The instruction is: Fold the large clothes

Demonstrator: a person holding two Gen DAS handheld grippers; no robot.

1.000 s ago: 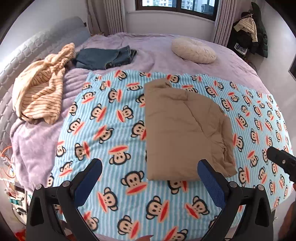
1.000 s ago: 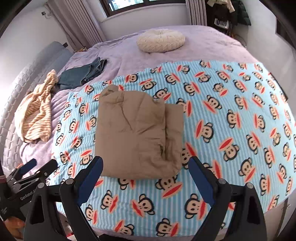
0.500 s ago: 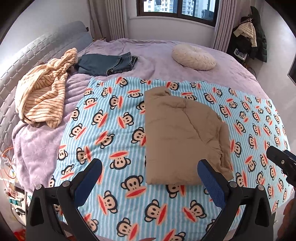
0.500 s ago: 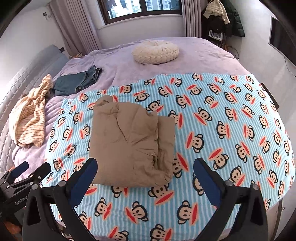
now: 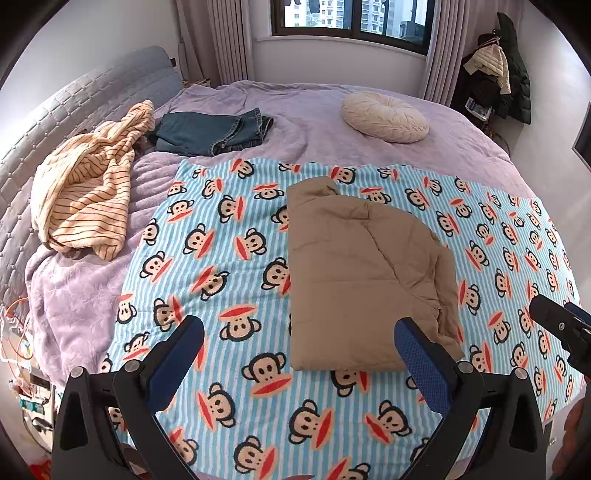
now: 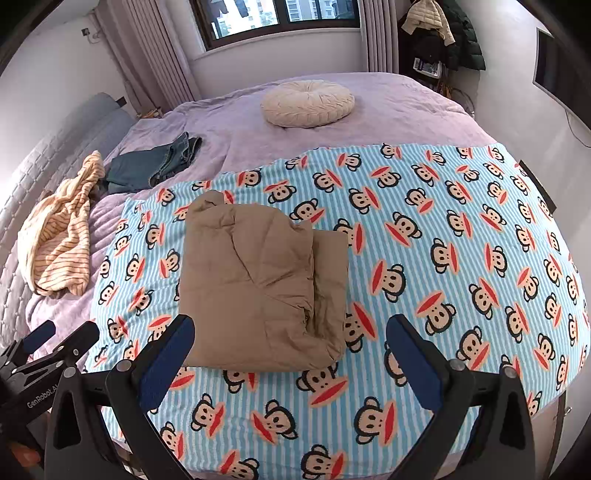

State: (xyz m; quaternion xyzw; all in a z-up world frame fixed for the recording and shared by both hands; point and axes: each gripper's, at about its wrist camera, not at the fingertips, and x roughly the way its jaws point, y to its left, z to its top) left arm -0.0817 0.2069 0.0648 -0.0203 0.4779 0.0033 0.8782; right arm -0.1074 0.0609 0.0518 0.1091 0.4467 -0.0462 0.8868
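- Brown garment [image 5: 364, 275], folded into a thick rectangle, lying flat on the monkey-print blanket [image 5: 229, 229] near the middle of the bed; right edge shows stacked layers with a loose rumpled fold at the near right corner.
- Left gripper [image 5: 299, 349] held above the near edge of the blanket, jaws spread wide, nothing between the blue pads [image 5: 421, 363]; right pad overlaps the near right corner of the garment in view only, whether touching cannot be told.
- Right gripper [image 6: 290, 345] likewise above the near edge, jaws at full spread and empty; left pad seen just in front of the garment's near left corner.
- Tip of the right gripper visible at the far right edge of the left wrist view, and the left gripper at the lower left of the right wrist view, both apart from the garment.
- Striped cream top [image 5: 86, 192] crumpled on the purple bedspread [image 5: 314, 125] at the left, by the grey headboard [image 5: 74, 99].
- Folded jeans [image 5: 212, 131] just beyond the striped top, far left.
- Round cream cushion [image 5: 384, 116] on the far side of the bed, below the window [image 5: 351, 16].
- Coats [image 5: 498, 74] hanging in the far right corner.
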